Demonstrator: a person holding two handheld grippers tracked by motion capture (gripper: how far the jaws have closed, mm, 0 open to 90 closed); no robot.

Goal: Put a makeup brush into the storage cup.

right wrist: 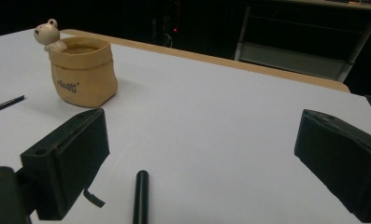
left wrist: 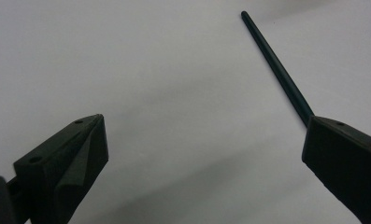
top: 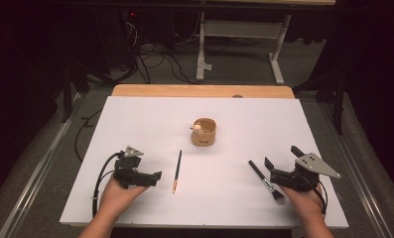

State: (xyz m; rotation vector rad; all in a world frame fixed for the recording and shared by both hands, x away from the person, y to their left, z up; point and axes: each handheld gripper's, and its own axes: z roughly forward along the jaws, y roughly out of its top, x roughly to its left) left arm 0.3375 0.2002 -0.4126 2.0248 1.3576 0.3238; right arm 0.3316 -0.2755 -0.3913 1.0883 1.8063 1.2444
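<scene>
A tan pen holder point(top: 203, 132) with a small bear figure on its rim stands mid-table; the right gripper view has the holder point(right wrist: 82, 70) at upper left. A thin dark pencil point(top: 177, 171) lies left of centre, just right of my left gripper point(top: 155, 178), which is open and empty. In the left gripper view the pencil point(left wrist: 276, 65) runs up from behind the right jaw of the left gripper point(left wrist: 206, 140). A black make-up brush point(top: 266, 182) lies by my right gripper point(top: 283, 156). That right gripper point(right wrist: 202, 144) is open, with the brush handle point(right wrist: 140, 196) low between its jaws.
The white table top point(top: 150, 119) has a wooden strip point(top: 199, 90) along its far edge. Beyond it stand a white metal frame point(top: 244, 34) and cables on the floor point(top: 155, 59). The pencil's end point(right wrist: 5, 105) lies left of the holder.
</scene>
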